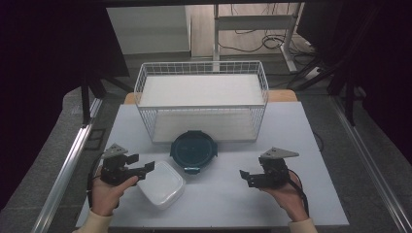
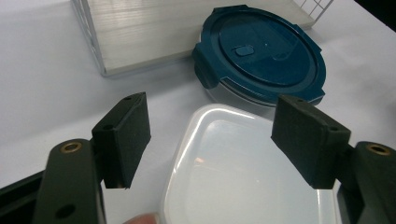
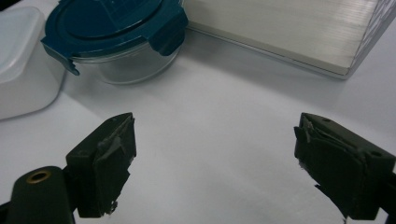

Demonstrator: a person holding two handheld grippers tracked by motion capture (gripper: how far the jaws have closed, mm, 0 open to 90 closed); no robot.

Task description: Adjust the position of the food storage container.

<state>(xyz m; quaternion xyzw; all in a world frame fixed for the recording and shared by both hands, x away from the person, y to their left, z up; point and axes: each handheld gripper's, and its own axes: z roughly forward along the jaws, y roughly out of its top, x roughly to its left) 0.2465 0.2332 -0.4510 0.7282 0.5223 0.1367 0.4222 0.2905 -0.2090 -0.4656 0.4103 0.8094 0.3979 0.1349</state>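
Note:
A white square plastic container [image 1: 162, 185] with a translucent lid [image 2: 243, 172] sits near the table's front left. Just behind it stands a round glass container with a dark blue clip lid [image 1: 193, 150] [image 2: 264, 51] [image 3: 109, 23]. My left gripper [image 1: 143, 174] [image 2: 210, 135] is open, its pads hovering over the white container's near-left edge, one on each side, without touching it. My right gripper [image 1: 246, 178] [image 3: 215, 140] is open over bare table to the right of the round container, with nothing between its fingers.
A white wire basket [image 1: 201, 104] with a pale board inside stands at the back middle of the white table [image 1: 301, 145], right behind the round container. Table edges run close at the left and right. A person's hands hold both grippers at the front.

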